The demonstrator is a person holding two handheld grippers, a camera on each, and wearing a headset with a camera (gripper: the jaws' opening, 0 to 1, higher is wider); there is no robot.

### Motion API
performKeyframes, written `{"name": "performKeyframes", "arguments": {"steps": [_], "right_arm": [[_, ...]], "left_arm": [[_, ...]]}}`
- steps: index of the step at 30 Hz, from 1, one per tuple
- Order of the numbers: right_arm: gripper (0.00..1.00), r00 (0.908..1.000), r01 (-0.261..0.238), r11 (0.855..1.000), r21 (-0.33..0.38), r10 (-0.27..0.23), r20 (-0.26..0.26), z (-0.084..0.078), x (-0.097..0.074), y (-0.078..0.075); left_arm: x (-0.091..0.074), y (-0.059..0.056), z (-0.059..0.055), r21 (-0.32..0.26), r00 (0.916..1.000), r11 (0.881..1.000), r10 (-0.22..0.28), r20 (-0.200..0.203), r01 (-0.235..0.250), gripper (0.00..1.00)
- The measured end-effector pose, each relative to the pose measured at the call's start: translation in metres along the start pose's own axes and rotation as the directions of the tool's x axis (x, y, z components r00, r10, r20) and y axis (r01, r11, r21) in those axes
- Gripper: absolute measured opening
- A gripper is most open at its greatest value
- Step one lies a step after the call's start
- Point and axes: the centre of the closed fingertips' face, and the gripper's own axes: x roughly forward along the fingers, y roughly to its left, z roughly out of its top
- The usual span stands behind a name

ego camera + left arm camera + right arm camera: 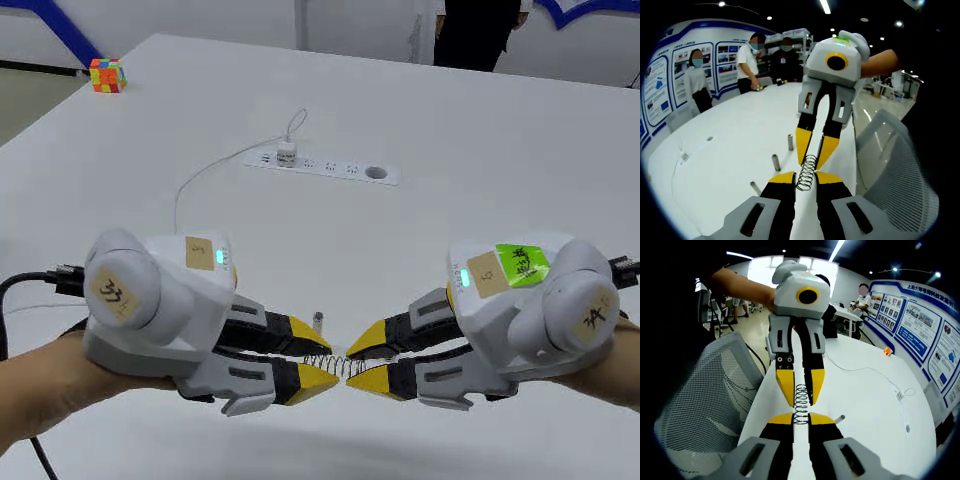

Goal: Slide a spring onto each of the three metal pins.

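Note:
A small steel spring (337,366) hangs level just above the white table (450,130), stretched between my two grippers, which face each other tip to tip. My left gripper (312,355) pinches one end between its yellow tips, and my right gripper (365,362) pinches the other end. In the left gripper view the spring (806,172) runs from my left gripper (806,178) up to the right gripper (814,150). To its left stand three upright metal pins (790,142), (775,162), (755,188), all bare. One pin (318,321) shows just behind the spring.
A white power strip (325,167) with a plugged-in cable lies mid-table. A coloured cube (107,75) sits at the far left corner. A grey mesh chair (890,165) stands by the near table edge. Several people (752,65) stand at the far end.

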Motion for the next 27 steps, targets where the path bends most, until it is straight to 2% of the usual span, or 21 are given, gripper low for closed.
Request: {"name": "performKeyframes", "arguments": {"steps": [7,8,10,17,21,27], "right_arm": [[0.11,0.9999,-0.010,1.000,-0.020,0.010,-0.006,0.003,-0.002,0.003],[0.11,0.9999,-0.017,1.000,-0.021,0.017,0.000,0.004,-0.003,0.004],[0.11,0.9999,-0.015,1.000,-0.022,0.016,0.006,0.006,-0.004,0.004],[0.12,0.9997,-0.003,1.000,-0.008,0.003,0.023,0.009,-0.008,0.000],[0.12,1.0000,0.000,1.000,-0.007,0.000,0.000,0.002,-0.007,-0.001],[0.12,0.9997,0.005,1.000,0.018,-0.005,0.024,0.003,-0.009,-0.003]], "left_arm": [[-0.002,-0.006,0.002,0.031,0.9997,0.999,-0.022,-0.012,0.022,0.12],[-0.003,-0.009,0.003,0.058,0.9991,0.998,-0.039,-0.016,0.040,0.11],[-0.006,-0.009,0.006,0.115,0.9992,0.993,-0.038,-0.009,0.039,0.11],[-0.006,-0.008,0.012,0.120,0.9994,0.992,-0.031,0.016,0.029,0.10],[-0.006,-0.008,0.016,0.119,0.9988,0.992,-0.038,0.031,0.034,0.10],[-0.006,-0.008,0.018,0.124,0.9988,0.992,-0.040,0.029,0.036,0.10]]}}
